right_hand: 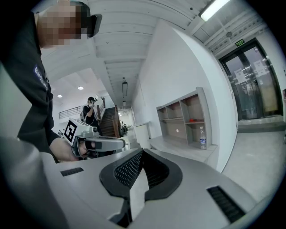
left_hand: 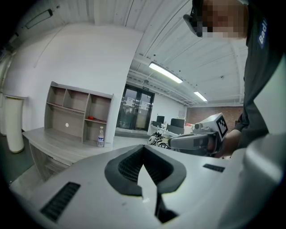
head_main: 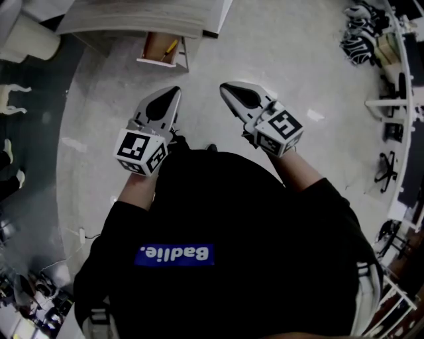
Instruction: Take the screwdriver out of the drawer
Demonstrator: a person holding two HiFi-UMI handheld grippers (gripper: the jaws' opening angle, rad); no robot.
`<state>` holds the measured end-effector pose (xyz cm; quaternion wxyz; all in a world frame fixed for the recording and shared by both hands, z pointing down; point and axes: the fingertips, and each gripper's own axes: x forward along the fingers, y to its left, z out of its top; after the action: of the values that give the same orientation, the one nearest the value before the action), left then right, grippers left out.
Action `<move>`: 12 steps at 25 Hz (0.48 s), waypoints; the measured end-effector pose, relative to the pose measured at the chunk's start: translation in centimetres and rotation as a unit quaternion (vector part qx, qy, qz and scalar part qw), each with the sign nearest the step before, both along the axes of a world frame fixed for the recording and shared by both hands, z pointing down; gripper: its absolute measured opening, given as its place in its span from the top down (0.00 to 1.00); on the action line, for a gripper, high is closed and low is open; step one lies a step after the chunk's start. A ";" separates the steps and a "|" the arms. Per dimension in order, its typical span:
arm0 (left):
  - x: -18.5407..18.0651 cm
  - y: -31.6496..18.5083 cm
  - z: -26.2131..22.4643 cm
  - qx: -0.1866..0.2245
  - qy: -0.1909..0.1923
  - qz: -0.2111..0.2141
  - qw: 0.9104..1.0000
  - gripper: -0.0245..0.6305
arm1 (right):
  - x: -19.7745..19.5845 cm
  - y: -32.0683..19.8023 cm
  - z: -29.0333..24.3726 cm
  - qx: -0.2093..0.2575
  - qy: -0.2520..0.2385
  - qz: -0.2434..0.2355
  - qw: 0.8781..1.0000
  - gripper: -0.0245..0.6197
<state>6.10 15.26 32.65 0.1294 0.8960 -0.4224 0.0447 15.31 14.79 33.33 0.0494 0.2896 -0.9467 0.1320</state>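
In the head view an open wooden drawer (head_main: 161, 50) sticks out from under the grey desk (head_main: 132, 16) at the top. A yellow-handled screwdriver (head_main: 171, 46) lies inside it. My left gripper (head_main: 173, 91) and right gripper (head_main: 226, 86) are held side by side over the floor, both short of the drawer and pointing toward it. Both are shut with nothing between the jaws. In the left gripper view the left gripper's (left_hand: 144, 151) pads meet, and the right gripper (left_hand: 196, 141) shows beside it. The right gripper's (right_hand: 142, 154) pads meet too in its own view.
A white cylinder (head_main: 30, 36) stands left of the desk. An open shelf unit (left_hand: 78, 114) and a water bottle (left_hand: 101, 136) sit on the desk top. Chairs and gear (head_main: 391, 119) line the right wall. Another person (right_hand: 90, 109) stands far off by a staircase.
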 end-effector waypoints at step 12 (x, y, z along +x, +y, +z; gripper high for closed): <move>-5.4 -8.9 1.0 0.000 0.008 0.025 1.000 0.96 | -4.9 -8.1 0.1 -0.001 0.013 0.033 0.999 0.91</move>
<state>0.70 6.41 33.65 0.1319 0.9066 -0.3987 0.0412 10.36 6.65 33.48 0.0580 0.3225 -0.9358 0.1302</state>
